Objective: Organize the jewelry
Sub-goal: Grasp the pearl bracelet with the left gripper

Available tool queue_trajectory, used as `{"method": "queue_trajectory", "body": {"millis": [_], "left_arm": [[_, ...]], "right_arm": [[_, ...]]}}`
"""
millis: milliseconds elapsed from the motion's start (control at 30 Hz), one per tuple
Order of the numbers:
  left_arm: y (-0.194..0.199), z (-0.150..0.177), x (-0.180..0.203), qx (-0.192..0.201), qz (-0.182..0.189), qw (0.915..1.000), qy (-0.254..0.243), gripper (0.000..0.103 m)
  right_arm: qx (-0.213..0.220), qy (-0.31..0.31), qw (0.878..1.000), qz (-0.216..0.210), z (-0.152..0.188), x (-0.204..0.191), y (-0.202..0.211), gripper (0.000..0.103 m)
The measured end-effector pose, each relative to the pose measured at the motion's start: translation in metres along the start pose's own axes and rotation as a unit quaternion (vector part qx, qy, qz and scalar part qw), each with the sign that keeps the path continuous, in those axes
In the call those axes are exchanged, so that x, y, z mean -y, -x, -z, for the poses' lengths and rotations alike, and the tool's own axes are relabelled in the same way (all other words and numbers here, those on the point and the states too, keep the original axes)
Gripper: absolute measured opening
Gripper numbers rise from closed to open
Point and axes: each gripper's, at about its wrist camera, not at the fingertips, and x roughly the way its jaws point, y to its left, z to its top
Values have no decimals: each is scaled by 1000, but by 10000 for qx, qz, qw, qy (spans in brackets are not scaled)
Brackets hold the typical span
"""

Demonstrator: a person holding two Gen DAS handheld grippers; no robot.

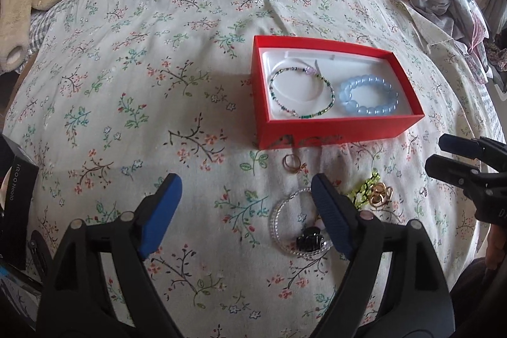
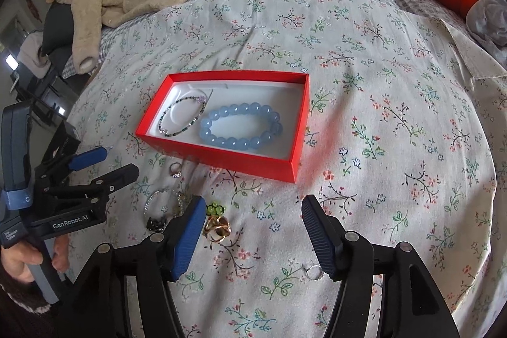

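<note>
Red box [image 1: 336, 129] with two bracelets, both jaws wide apart.

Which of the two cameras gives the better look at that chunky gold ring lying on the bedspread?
The right wrist view: the gold ring lies close and unobstructed beside the right gripper's inner finger. In the left wrist view it is smaller, out near the edge, past the left gripper.

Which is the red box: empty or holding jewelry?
Holding jewelry: the lidless red box contains a blue bead bracelet and a thin beaded bracelet.
</note>
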Motion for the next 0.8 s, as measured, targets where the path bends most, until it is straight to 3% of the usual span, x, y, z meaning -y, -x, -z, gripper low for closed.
{"method": "queue_trajectory", "body": {"millis": [367, 500, 633, 700, 800], "left_arm": [[-18, 15, -10, -635, -239, 9977, 12, 84], [-22, 17, -13, -801, -104, 9967, 105, 84], [-27, 16, -16, -940, 290, 9945, 368, 84], [-28, 16, -15, -986, 474, 9930, 445, 79], [-32, 16, -10, -1042, 584, 9919, 432, 64]], "right_arm": [[-551, 86, 9981, 273, 23, -3, -22, 70], [-652, 105, 9973, 309, 25, -4, -27, 70], [-682, 39, 9971, 345, 23, -3, -29, 70], [-674, 7, 9971, 350, 21, -2, -29, 70], [-668, -16, 9971, 356, 20, -1, -29, 70]]}}
